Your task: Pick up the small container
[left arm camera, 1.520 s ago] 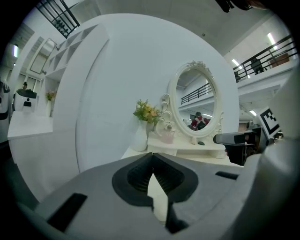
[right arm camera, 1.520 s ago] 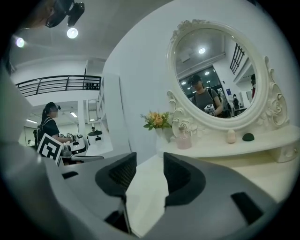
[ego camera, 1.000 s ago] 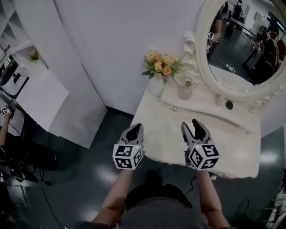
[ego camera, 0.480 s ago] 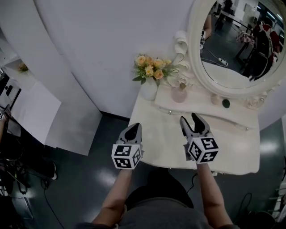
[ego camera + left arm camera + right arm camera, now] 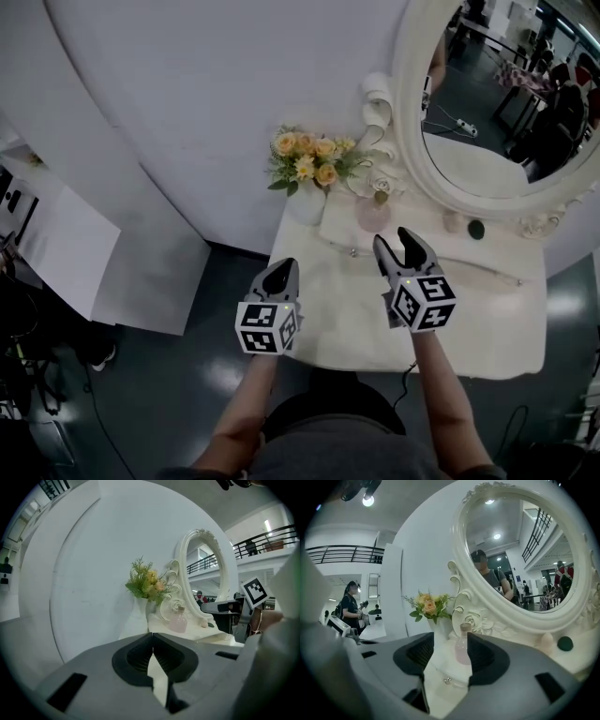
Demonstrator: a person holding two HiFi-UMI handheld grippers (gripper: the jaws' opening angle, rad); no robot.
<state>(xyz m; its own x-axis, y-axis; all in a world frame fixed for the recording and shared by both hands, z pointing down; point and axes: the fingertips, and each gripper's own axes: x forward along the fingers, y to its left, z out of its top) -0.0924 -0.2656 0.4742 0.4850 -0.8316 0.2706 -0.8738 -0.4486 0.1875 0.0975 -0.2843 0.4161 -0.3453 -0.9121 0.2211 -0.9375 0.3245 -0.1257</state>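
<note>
A small pink bottle (image 5: 373, 214) with a stopper stands at the back of the white dressing table (image 5: 469, 314), just right of a flower vase (image 5: 307, 199). My right gripper (image 5: 397, 246) hovers over the table a short way in front of the bottle, open, with nothing between its fingers. In the right gripper view the bottle (image 5: 462, 651) shows ahead through the gap of that gripper (image 5: 451, 643), not touched. My left gripper (image 5: 281, 272) hangs at the table's left front edge, shut and empty. In the left gripper view its tips (image 5: 151, 637) meet, and the bottle (image 5: 178, 622) is farther off.
A big oval mirror (image 5: 487, 103) in a carved white frame rises behind the table. At its foot sit a small pale jar (image 5: 453, 221) and a dark green knob-like thing (image 5: 477, 228). A white curved wall stands behind; dark floor lies left of the table.
My right gripper has moved forward over the table toward the pink bottle, and its jaws have spread a little. The left gripper has hardly shifted.
</note>
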